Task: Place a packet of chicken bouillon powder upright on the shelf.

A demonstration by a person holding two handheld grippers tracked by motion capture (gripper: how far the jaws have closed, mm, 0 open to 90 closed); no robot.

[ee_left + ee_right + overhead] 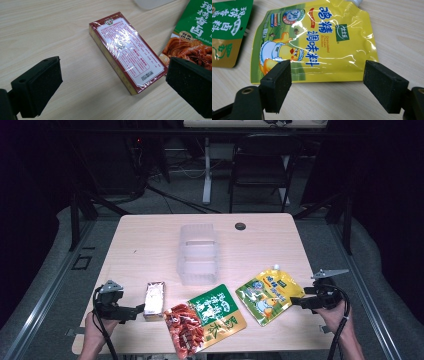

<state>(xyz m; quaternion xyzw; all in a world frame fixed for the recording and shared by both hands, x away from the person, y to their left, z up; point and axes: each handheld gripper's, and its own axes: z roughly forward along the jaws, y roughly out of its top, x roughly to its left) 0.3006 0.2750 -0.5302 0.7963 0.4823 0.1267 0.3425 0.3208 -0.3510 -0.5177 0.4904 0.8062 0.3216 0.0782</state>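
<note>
A small red-edged box [154, 299] wrapped in shiny film lies flat near the table's front left; up close it is the box [127, 58]. My left gripper [134, 310] stands open just left of it, jaws wide apart either side of the box's near end [113, 85]. A yellow spouted pouch [269, 294] with a cartoon duck lies at the front right, seen close as the pouch [317, 42]. My right gripper [296, 301] is open at the pouch's edge, nothing between its jaws [327, 85].
A clear plastic bin [198, 253] stands mid-table. A green and gold bag [218, 314] and a red packet of sweets [184, 329] lie at the front centre. A small black disc [240, 226] sits near the far edge. A chair and desk legs stand beyond.
</note>
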